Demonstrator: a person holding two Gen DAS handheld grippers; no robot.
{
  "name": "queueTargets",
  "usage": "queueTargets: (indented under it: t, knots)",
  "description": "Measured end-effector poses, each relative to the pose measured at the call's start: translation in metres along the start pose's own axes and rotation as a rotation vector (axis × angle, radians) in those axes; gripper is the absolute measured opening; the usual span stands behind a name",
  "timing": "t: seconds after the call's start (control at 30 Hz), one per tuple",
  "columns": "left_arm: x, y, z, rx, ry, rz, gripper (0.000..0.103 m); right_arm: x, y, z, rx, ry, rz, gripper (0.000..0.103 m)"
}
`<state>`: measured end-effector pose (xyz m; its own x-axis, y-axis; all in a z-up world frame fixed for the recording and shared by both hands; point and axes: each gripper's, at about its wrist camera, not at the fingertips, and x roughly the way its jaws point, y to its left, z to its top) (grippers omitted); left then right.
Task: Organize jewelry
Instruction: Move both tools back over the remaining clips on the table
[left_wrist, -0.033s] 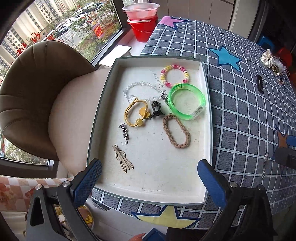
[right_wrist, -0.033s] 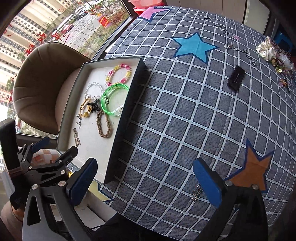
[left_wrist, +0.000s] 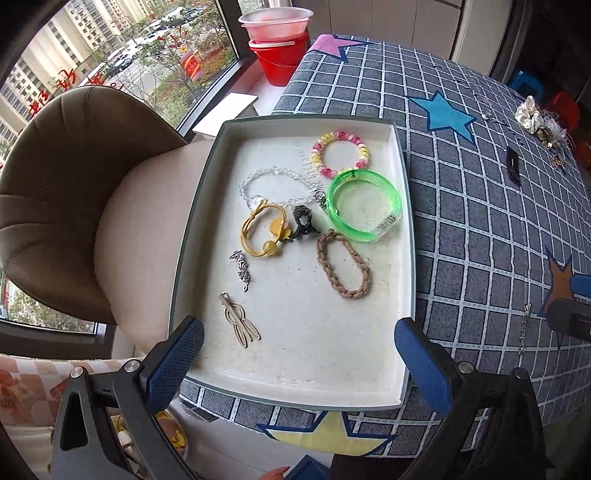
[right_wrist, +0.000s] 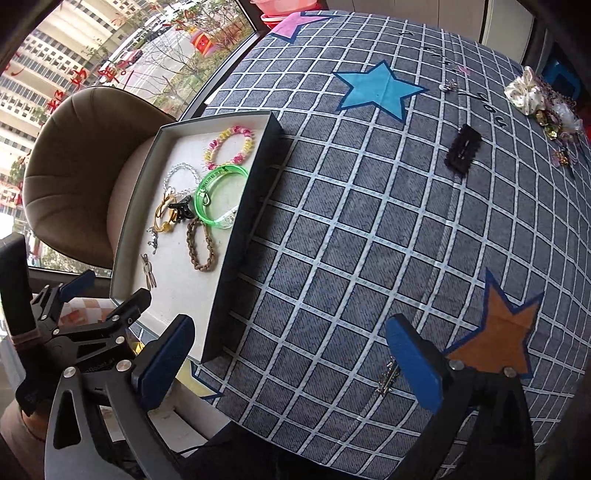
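At the left edge of the table stands the tray (left_wrist: 325, 332), with one short side reaching out over the table's edge toward a brown chair (left_wrist: 74, 192). Inside it lie many pieces: a green bangle (left_wrist: 334, 214) against the right wall, a pink and yellow bead bracelet (left_wrist: 317, 155) at the far end, and a clear bead chain (left_wrist: 273, 171) beside it. A yellow cord (left_wrist: 251, 236), a dark claw clip (left_wrist: 303, 221) and a braided band (left_wrist: 351, 294) lie in the middle. A silver charm (left_wrist: 242, 269) and a wooden clip (left_wrist: 240, 321) lie closer to the near left corner.

The left gripper (left_wrist: 297, 350) hangs over the near end of the tray, its fingers wide apart and holding nothing. The right gripper (right_wrist: 291, 350) is over the near edge of the table, also spread wide and empty.

Nothing here shows a fresh change. I judge only that no piece is being carried and that the next pick is not begun.

The work is not finished. Outside the tray, a small silver pin (right_wrist: 386, 376) lies on the cloth just beside the right gripper's right finger. A black clip (right_wrist: 463, 147) lies toward the far right, and a heap with a white scrunchie (right_wrist: 532, 96) sits at the far right edge. The pin seems the natural next piece. It is thin and flat on soft cloth, so the grasp may slip.
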<state>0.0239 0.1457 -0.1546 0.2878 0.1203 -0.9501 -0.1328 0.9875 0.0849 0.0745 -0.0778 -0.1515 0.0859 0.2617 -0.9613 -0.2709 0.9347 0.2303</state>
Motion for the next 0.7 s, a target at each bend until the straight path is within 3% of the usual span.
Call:
queueTargets:
  t: [0.3, 0.43, 0.7]
  knots:
    - [-0.011, -0.066, 0.015, 0.154, 0.002, -0.147, 0.103, -0.028, -0.092, -0.036, 0.267, 0.007, -0.097, 0.103]
    - [-0.013, -0.100, 0.005, 0.212, 0.016, -0.164, 0.103, -0.035, -0.124, -0.049, 0.353, 0.000, -0.129, 0.103]
    - [0.001, -0.152, -0.012, 0.220, 0.081, -0.141, 0.103, -0.029, -0.154, -0.037, 0.329, 0.026, -0.114, 0.103]
